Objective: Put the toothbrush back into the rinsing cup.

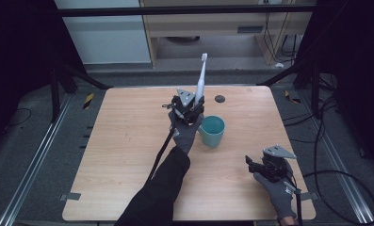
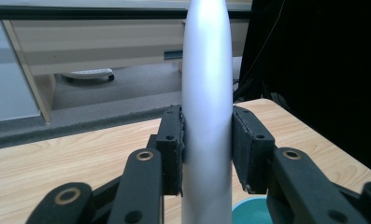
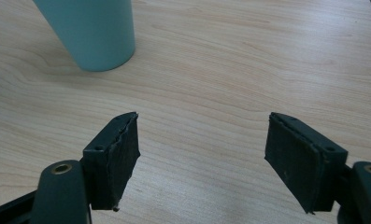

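A white electric toothbrush stands upright, brush head up, with my left gripper shut on its thick handle above the middle of the table. Both pads press on the handle's sides. A teal cup stands just right of that gripper, and its rim peeks in below the jaws. My right gripper rests low near the table's front right corner. In the right gripper view it stands open with bare wood between the jaws and the teal cup farther off.
The wooden table carries a small dark round spot near its far edge. A pale cabinet stands on the floor beyond the table. Cables trail off the right side.
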{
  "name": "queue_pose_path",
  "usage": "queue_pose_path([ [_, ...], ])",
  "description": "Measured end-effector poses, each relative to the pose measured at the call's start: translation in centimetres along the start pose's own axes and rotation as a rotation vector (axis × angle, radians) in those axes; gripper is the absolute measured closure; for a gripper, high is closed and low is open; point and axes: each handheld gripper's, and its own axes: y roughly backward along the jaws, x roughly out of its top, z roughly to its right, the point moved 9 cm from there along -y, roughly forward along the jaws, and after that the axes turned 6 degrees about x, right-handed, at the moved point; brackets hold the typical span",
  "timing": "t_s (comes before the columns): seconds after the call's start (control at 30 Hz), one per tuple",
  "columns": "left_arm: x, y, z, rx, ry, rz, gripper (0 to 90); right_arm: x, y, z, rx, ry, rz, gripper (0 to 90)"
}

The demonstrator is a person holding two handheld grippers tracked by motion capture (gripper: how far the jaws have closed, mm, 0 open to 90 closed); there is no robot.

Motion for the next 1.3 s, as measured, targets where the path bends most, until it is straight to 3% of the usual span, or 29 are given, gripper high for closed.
queue_pose_path([
  [0.2, 0.0, -0.3, 1.0, -0.01, 0.024, 0.027, 65.4, 0.0, 0.0, 0.0, -0.001, 0.0, 0.002, 26.0],
  [0.53, -0.8, -0.9, 2.4, -0.028, 0.039, 0.031, 65.4, 0.1, 0.1, -0.1, 0.004, -0.005, 0.004, 26.0],
  [0.7, -1.7, -1.3, 3.3, -0.037, 0.037, 0.032, 65.3, 0.1, 0.0, -0.1, 0.006, 0.0, 0.005, 25.9],
  [1.0, -3.5, -1.4, 3.8, -0.043, 0.013, 0.017, 65.2, 0.1, 0.1, 0.0, 0.0, 0.004, 0.01, 25.9],
  [1.3, -5.1, -1.6, 4.2, -0.053, 0.016, -0.009, 65.1, 0.1, 0.1, 0.0, 0.003, 0.001, 0.007, 25.9],
])
